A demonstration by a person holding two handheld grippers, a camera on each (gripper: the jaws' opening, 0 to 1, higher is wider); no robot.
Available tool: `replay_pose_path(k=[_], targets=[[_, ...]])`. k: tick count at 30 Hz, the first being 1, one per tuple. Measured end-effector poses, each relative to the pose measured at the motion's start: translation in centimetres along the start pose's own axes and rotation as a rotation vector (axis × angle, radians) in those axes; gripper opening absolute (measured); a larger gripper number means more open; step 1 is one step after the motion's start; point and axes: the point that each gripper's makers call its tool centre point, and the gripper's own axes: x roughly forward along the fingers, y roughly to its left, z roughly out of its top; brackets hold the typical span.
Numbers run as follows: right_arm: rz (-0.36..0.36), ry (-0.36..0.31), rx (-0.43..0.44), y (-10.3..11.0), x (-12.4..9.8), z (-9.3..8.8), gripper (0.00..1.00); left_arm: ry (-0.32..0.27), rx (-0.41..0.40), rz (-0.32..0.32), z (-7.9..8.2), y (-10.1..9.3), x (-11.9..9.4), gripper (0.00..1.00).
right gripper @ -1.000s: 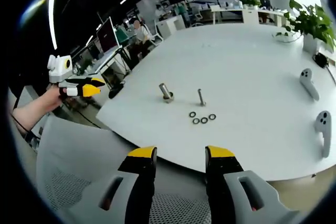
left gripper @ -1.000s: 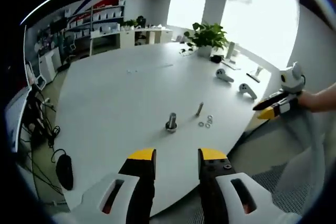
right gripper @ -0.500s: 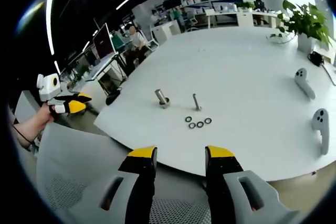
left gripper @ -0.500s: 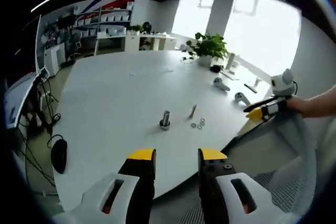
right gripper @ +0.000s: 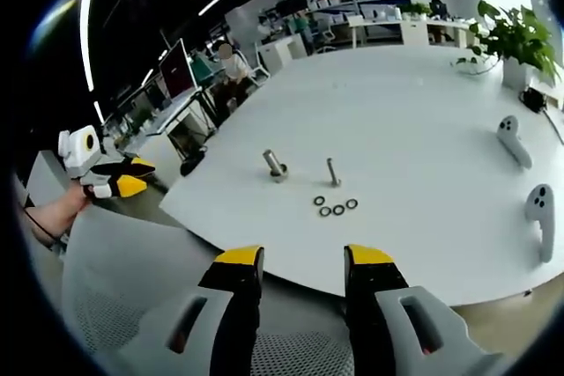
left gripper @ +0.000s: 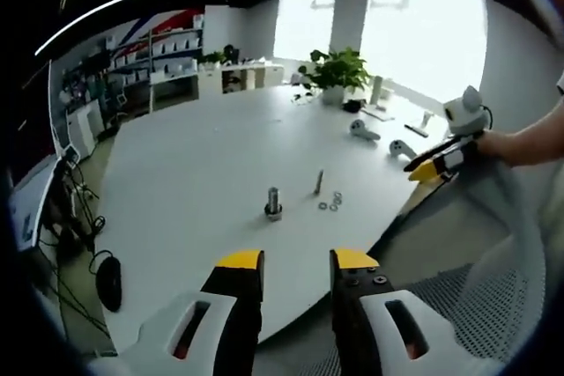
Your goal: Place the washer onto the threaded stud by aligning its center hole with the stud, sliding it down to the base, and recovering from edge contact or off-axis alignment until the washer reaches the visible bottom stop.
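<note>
On the white table stand a thin threaded stud (right gripper: 332, 171) (left gripper: 318, 182) and a thicker bolt with a nut base (right gripper: 274, 164) (left gripper: 273, 202). Several dark washers (right gripper: 334, 207) (left gripper: 333, 202) lie flat in a small cluster just in front of the stud. My left gripper (left gripper: 295, 261) is open and holds nothing, well back from the table's edge. My right gripper (right gripper: 302, 258) is also open with nothing between its jaws, off the table's near edge. Each gripper appears in the other's view, held by a hand: the right gripper (left gripper: 432, 165) and the left gripper (right gripper: 119, 184).
Two white hand controllers (right gripper: 513, 138) lie on the table's right side, near a potted plant (right gripper: 515, 41). A grey mesh chair back (right gripper: 141, 305) stands between me and the table. Desks, shelves and a seated person (right gripper: 231, 61) are beyond the far edge.
Both views have shifted slightly with the hands; the left gripper view drifted so the stud sits a little higher. The washers, stud and bolt have not moved, and both grippers stay open.
</note>
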Motion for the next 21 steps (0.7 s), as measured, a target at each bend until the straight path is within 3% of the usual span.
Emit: replay_pose_path(k=[8,14,19,21], targets=[[-0.008,-0.004,0.002,-0.1,0.0,0.1,0.40,-0.014,-0.060,0.000,-0.1,0.7,-0.2,0.27],[-0.012,-0.026,0.020,-0.1,-0.1,0.5,0.46,0.015,-0.037,-0.012,-0.5,0.2,0.2,0.27],[-0.024,-0.008,-0.008,-0.2,0.1,0.3,0.48,0.020,0.026,-0.014,-0.4,-0.3,0.2,0.28],[-0.026,0.003,-0.022,-0.1,0.1,0.3,0.50,0.024,0.011,-0.014,-0.5,-0.1,0.2,0.28]])
